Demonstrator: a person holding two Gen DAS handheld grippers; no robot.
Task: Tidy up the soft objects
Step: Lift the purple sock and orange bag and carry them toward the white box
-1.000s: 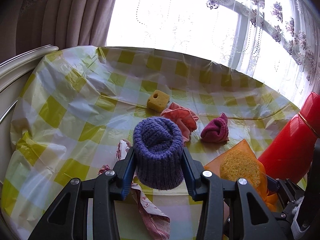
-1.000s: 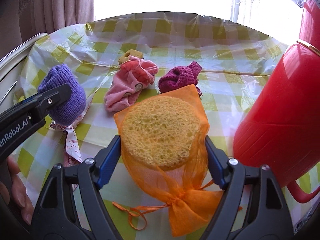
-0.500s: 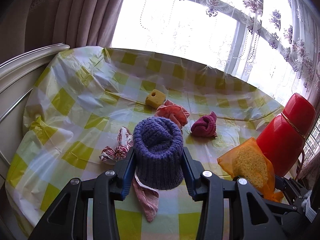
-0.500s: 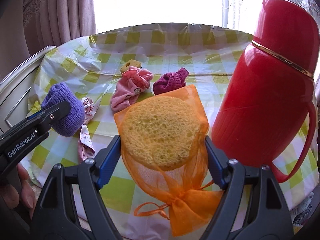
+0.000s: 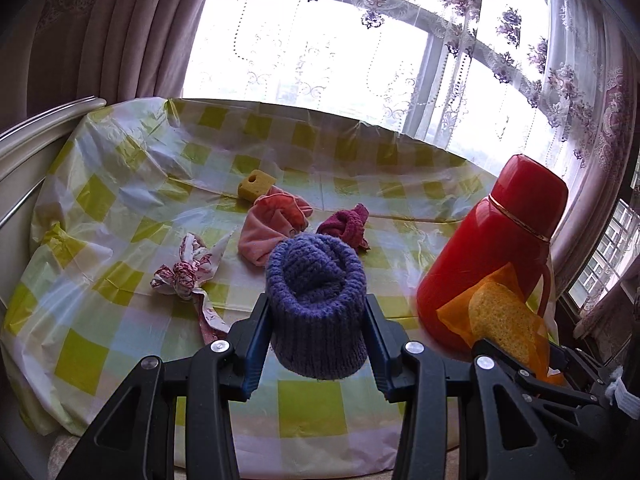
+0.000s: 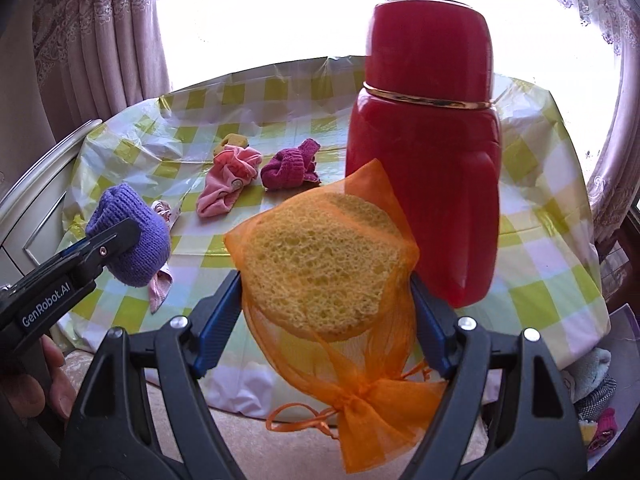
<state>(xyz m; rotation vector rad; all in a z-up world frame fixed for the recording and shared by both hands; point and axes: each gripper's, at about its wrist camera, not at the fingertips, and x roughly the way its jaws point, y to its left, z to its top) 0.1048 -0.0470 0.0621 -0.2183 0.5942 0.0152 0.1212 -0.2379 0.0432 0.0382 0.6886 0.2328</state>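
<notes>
My left gripper [image 5: 316,320] is shut on a purple knitted roll [image 5: 316,300] and holds it above the near edge of the table; it also shows in the right wrist view [image 6: 132,236]. My right gripper [image 6: 326,280] is shut on a yellow sponge in an orange mesh bag [image 6: 320,268], raised in front of the table; it also shows in the left wrist view [image 5: 500,320]. On the checked tablecloth [image 5: 120,208] lie a pink cloth [image 5: 272,228], a magenta knitted piece [image 5: 348,226], a small yellow sponge block [image 5: 254,184] and a red-patterned white cloth [image 5: 188,272].
A tall red thermos [image 6: 428,160] stands on the table's right side, close behind the bagged sponge. A window with lace curtains [image 5: 360,60] is behind the table. A white furniture edge [image 5: 40,128] runs along the left. More soft items [image 6: 596,400] lie on the floor at the lower right.
Both grippers have pulled back and up from the table with their loads. The patterned cloth that lay under the purple roll now lies uncovered, and the whole thermos has come into view.
</notes>
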